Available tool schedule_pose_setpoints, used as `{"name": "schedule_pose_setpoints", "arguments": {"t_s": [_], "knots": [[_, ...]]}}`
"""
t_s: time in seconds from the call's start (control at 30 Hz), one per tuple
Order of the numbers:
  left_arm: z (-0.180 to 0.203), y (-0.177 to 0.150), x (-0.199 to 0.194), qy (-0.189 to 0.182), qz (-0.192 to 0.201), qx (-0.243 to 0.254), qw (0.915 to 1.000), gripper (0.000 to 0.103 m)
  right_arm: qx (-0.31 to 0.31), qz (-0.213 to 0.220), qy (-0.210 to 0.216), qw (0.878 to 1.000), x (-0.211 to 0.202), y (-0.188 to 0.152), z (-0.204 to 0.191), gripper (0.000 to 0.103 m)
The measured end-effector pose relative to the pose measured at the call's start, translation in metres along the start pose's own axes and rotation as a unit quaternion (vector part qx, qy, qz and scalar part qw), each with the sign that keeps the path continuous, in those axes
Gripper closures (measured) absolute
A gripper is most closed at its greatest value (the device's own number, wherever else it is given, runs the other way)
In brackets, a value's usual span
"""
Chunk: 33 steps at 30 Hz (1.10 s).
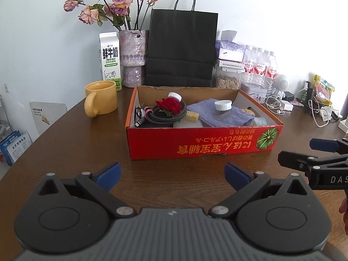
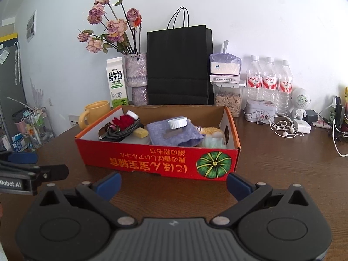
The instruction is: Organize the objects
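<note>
Nearest the cameras, the left hand-held gripper (image 1: 172, 175) is hovering over the dark wooden bench (image 1: 91, 143) with its blue-padded fingers spread wide and gripping nothing; the right hand-held gripper (image 2: 173, 183) is doing the same just beside it, equally wide and empty. Just beyond them, the red cardboard box (image 1: 202, 142) (its printed text is facing upside down) is sitting mid-bench, holding a coiled cable (image 1: 171, 113), a folded blue cloth (image 1: 208, 111) and a white-capped jar (image 1: 223, 107). To the left of the box a yellow mug (image 1: 101, 97) is standing. At the far edge, against the pale wall, a milk carton (image 1: 109, 59), a vase of dried roses (image 1: 132, 52), a black paper bag (image 1: 181, 47) and three water bottles (image 2: 269, 80) are lining up, while white earphones (image 2: 282, 128) are trailing at far right.
</note>
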<state>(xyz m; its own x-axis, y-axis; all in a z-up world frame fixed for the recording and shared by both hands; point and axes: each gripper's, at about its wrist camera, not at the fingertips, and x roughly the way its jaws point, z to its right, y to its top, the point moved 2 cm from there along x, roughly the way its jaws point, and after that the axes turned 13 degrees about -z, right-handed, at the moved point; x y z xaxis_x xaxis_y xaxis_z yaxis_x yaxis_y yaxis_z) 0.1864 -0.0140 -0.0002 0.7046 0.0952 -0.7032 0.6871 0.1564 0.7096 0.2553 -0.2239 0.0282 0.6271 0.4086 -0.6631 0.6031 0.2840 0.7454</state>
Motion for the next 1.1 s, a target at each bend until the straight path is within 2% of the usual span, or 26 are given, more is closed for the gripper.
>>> {"name": "schedule_pose_setpoints", "arguments": {"t_s": [0.37, 1.1], "knots": [[0.0, -0.005, -0.013, 0.0, 0.007, 0.001, 1.0, 0.0, -0.001, 0.006, -0.001, 1.0, -0.015, -0.006, -0.006, 0.0], [0.003, -0.006, -0.012, 0.002, 0.004, 0.0, 1.0, 0.0, -0.001, 0.006, 0.0, 1.0, -0.015, -0.006, -0.007, 0.0]]}}
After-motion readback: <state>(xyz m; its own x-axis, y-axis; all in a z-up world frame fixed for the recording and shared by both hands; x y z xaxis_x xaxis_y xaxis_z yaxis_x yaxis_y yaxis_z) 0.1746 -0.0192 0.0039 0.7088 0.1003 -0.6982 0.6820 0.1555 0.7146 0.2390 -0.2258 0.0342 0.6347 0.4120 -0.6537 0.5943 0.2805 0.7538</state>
